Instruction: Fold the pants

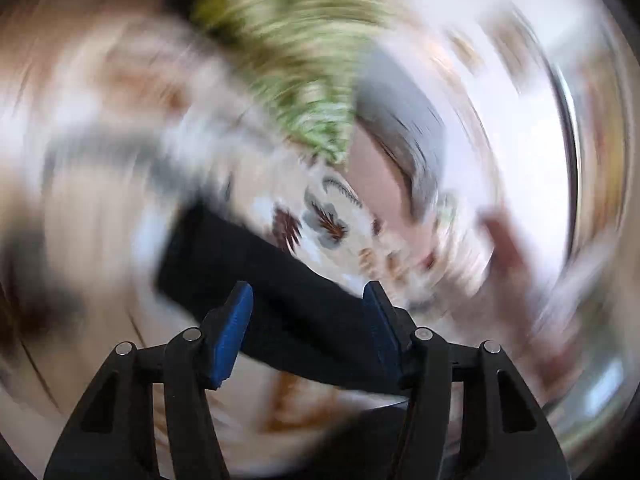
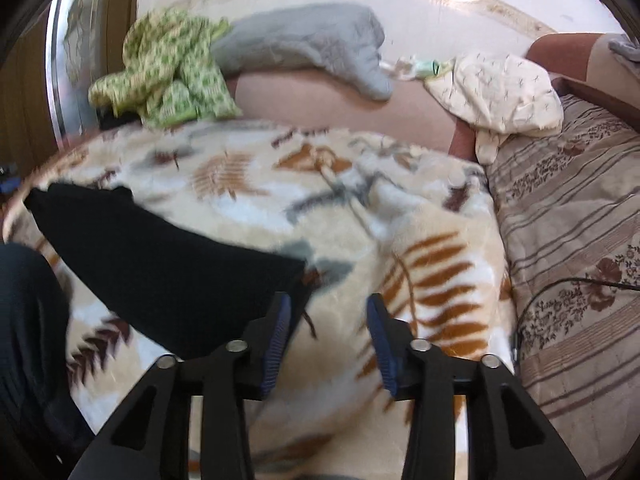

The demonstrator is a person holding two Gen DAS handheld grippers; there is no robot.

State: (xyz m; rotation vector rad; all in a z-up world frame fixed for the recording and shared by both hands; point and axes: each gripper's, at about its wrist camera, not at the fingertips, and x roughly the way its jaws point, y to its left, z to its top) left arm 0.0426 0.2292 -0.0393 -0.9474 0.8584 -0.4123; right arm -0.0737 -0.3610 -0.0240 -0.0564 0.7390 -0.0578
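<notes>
Both pairs of fingers stand apart, empty: the left gripper (image 1: 308,332) over the black pants (image 2: 160,264), the right gripper (image 2: 328,340) just beside their edge. The pants lie folded on the blanket (image 2: 360,200) near the bed's left edge. Next probably comes another fold, needing a fresh grasp on an edge.

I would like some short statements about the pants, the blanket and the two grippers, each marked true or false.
1. The pants are black. True.
2. The right gripper is shut on the pants. False: its jaws are open, with the patterned blanket showing between them.
3. The pants lie on a bare wooden table. False: they lie on the blanket.
4. The left gripper is open, with black fabric showing between its fingers. True.
5. A green patterned cloth lies beside a grey cloth. True.
</notes>
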